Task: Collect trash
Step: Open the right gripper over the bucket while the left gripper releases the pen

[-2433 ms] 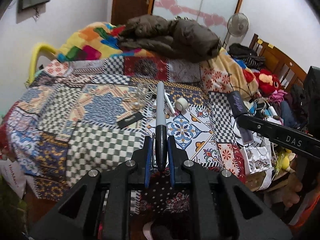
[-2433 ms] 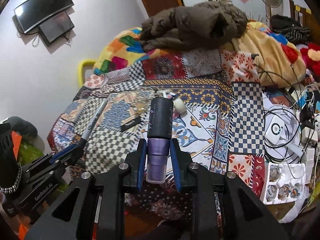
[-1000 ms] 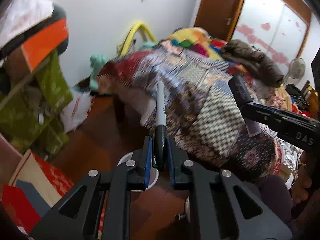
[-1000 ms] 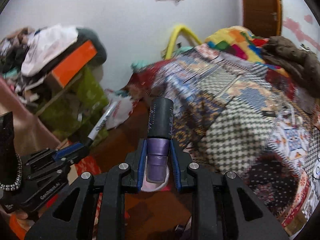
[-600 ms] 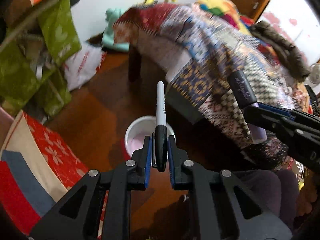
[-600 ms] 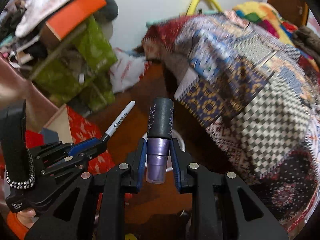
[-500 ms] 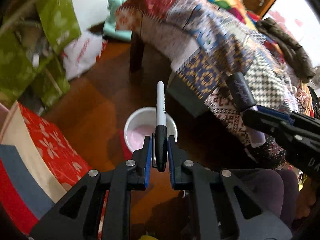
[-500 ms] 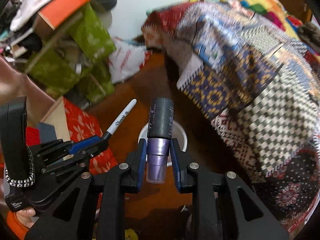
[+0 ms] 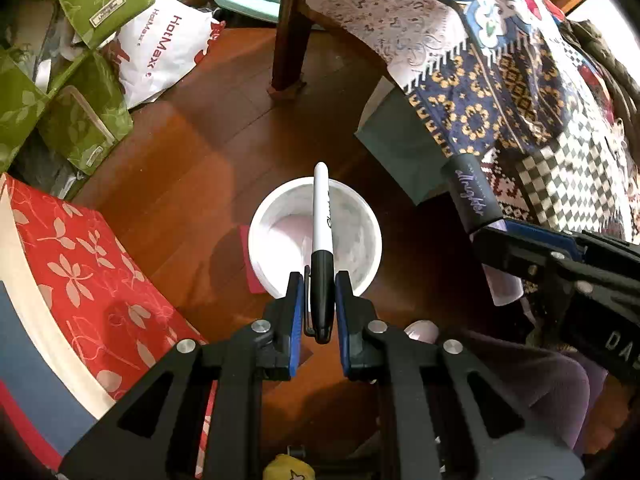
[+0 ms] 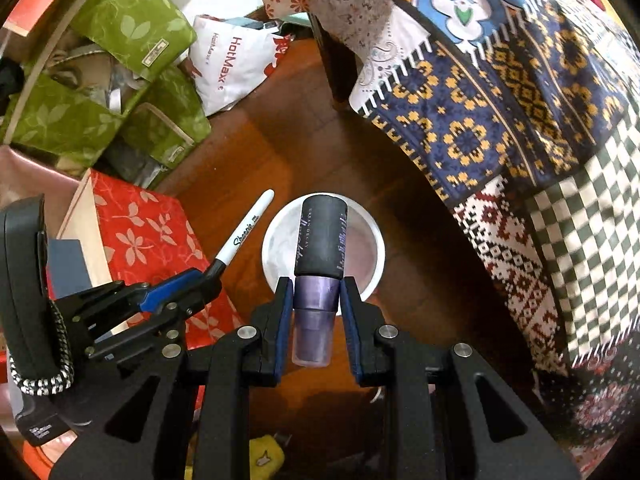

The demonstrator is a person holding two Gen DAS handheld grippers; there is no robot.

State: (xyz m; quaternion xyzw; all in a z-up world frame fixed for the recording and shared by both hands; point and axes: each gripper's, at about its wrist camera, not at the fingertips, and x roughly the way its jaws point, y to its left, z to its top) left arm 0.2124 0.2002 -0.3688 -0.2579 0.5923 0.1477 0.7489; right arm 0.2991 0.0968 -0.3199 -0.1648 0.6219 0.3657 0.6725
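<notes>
My left gripper is shut on a black-and-white marker that points forward over a white round bin on the wooden floor. My right gripper is shut on a purple cosmetic bottle with a dark cap, held over the same white bin. In the left wrist view the bottle and the right gripper come in from the right. In the right wrist view the marker and the left gripper sit at the left. Both grippers point steeply down.
A bed with a patchwork quilt overhangs on the right, its wooden leg beyond the bin. A red floral box, green fabric boxes and a white plastic bag crowd the left. A person's purple-clad knee is at lower right.
Both grippers have sunk and tipped downward toward the floor. The white bin has come to lie right under the marker and the bottle. Both grips are unchanged.
</notes>
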